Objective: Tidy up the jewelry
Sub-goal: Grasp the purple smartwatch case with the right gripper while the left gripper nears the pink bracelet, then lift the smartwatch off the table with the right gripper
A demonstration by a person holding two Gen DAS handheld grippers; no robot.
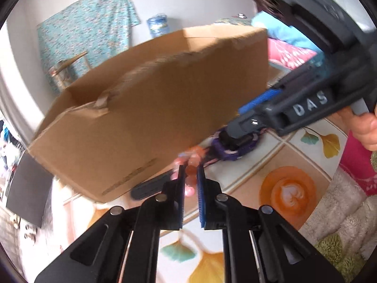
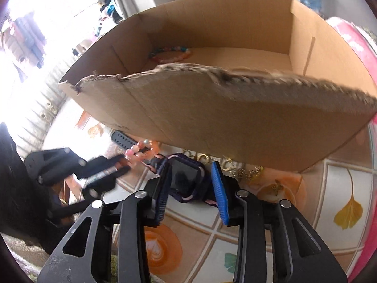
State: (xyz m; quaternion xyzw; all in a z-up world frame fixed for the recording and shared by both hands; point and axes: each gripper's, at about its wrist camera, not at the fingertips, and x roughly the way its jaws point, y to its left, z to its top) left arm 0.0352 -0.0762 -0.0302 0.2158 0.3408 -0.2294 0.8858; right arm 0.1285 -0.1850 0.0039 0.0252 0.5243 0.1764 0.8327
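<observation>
A brown cardboard box (image 1: pixel 150 108) (image 2: pixel 226 118) stands on the patterned table. A colourful bead bracelet (image 2: pixel 170 54) lies inside it at the back left. In front of the box lie a pink-orange bead bracelet (image 1: pixel 192 165) (image 2: pixel 141 151), a purple smartwatch (image 1: pixel 233 148) (image 2: pixel 186 176) and gold jewelry (image 2: pixel 226 165). My left gripper (image 1: pixel 190 176) (image 2: pixel 113 167) has its jaws closed around the pink bead bracelet. My right gripper (image 2: pixel 190 176) (image 1: pixel 238 136) straddles the purple smartwatch, jaws open on either side of it.
A dark grey watch strap (image 1: pixel 150 188) (image 2: pixel 122 139) lies by the box's front. The tablecloth (image 1: pixel 289 188) has orange cup and leaf prints. A fluffy rug (image 1: pixel 341 212) lies to the right. A black object (image 1: pixel 28 188) sits at the left.
</observation>
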